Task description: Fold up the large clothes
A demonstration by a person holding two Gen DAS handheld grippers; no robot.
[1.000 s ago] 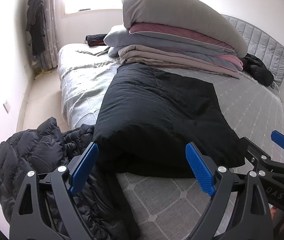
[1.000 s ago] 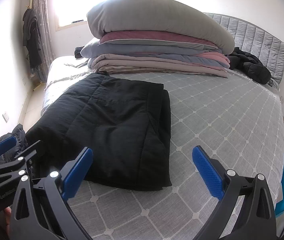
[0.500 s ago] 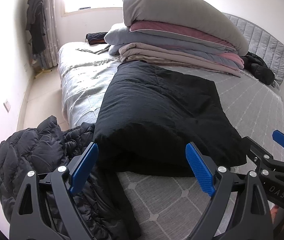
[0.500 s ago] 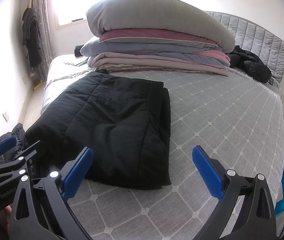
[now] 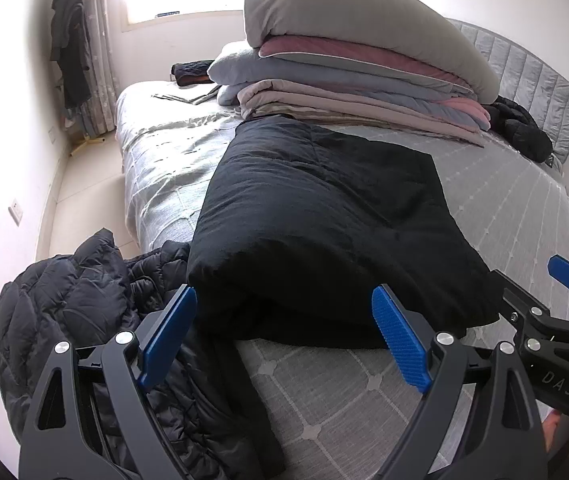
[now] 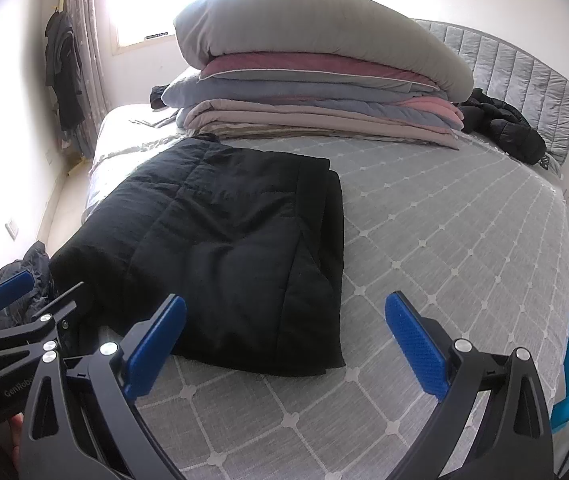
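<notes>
— Lying folded on the bed (image 6: 444, 240), the black coat (image 6: 224, 248) sits just ahead of both tools?
— Yes; left tool (image 5: 284, 338) and right tool (image 6: 284, 344) gape apart, holding nothing, puffer jacket (image 5: 64, 308) left

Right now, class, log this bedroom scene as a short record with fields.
surface: bed with grey quilted cover
folded item: black padded garment, flat on bed
unfolded item: dark puffer jacket, draped off the bed edge
background: bedding stack
left gripper: open, empty
right gripper: open, empty
</notes>
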